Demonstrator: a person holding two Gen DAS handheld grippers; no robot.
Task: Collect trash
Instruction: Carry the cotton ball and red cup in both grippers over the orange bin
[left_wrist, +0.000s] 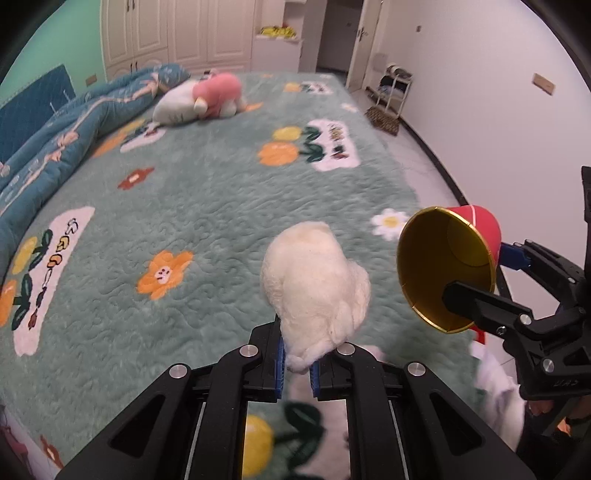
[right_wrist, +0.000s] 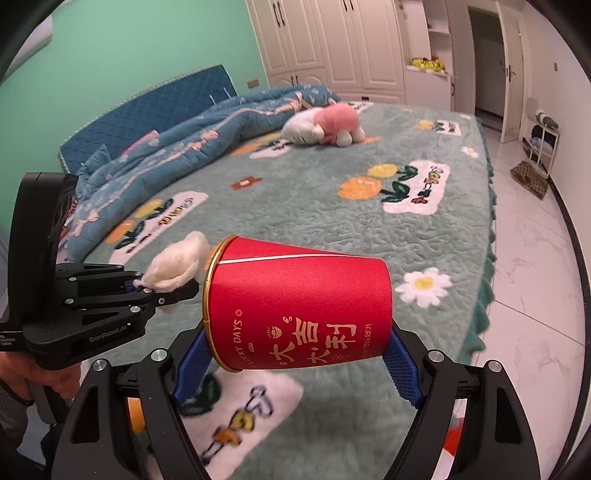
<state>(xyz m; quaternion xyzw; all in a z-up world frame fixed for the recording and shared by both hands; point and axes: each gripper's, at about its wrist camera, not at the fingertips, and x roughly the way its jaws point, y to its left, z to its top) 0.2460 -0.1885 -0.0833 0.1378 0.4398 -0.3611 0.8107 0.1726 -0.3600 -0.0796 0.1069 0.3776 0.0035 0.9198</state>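
Note:
My left gripper (left_wrist: 297, 363) is shut on a crumpled white tissue wad (left_wrist: 314, 280), held above the green bedspread. The wad also shows in the right wrist view (right_wrist: 177, 264), just left of the cup's mouth. My right gripper (right_wrist: 295, 365) is shut on a red paper cup (right_wrist: 295, 310) with a gold inside, held sideways with its mouth to the left. In the left wrist view the cup (left_wrist: 448, 266) opens toward the wad, a short gap apart.
A green floral bedspread (left_wrist: 207, 192) covers the bed. A blue quilt (left_wrist: 62, 140) lies bunched along its left side, a pink and white plush toy (left_wrist: 207, 98) at the far end. White tiled floor (right_wrist: 535, 258) and a small rack (right_wrist: 543, 136) lie right.

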